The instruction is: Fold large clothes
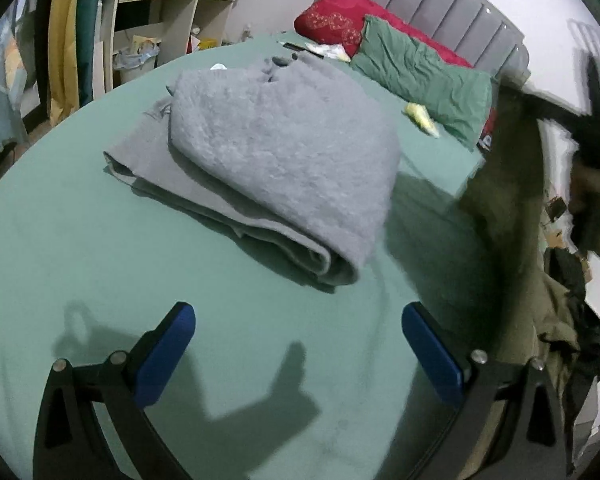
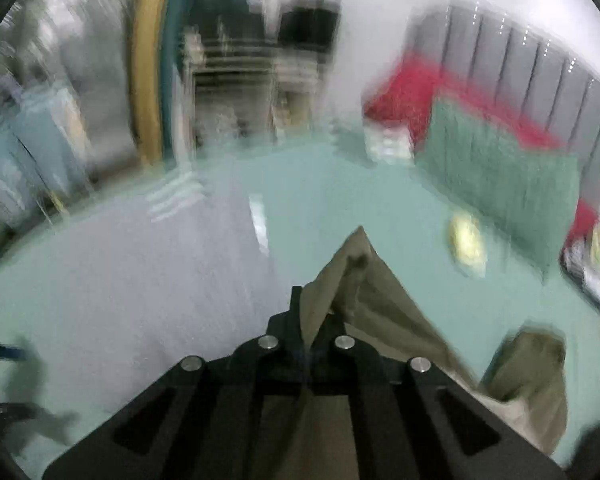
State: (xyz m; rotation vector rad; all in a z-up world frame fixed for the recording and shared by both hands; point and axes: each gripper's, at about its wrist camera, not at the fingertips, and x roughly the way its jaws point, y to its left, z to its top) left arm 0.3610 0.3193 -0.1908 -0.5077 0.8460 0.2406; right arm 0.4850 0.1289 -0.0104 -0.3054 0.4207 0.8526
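A folded grey fleece garment (image 1: 276, 160) lies on the green bed sheet (image 1: 80, 248). My left gripper (image 1: 298, 324) is open and empty, hovering just in front of it, blue pads (image 1: 168, 356) wide apart. My right gripper (image 2: 310, 312) is shut on an olive-khaki garment (image 2: 364, 280), held up over the bed; the cloth hangs down to the right (image 2: 532, 380). That garment shows blurred at the right edge of the left wrist view (image 1: 512, 200). The right wrist view is motion-blurred; the grey garment (image 2: 180, 264) is at its left.
A green pillow (image 1: 420, 76) and a red pillow (image 1: 340, 16) lie against the grey headboard (image 1: 440, 4). A small yellow item (image 1: 420, 118) sits near the pillow. Shelves (image 1: 160, 12) and curtains (image 1: 72, 32) stand beyond the bed's far-left side. Dark clothes (image 1: 572, 300) hang at right.
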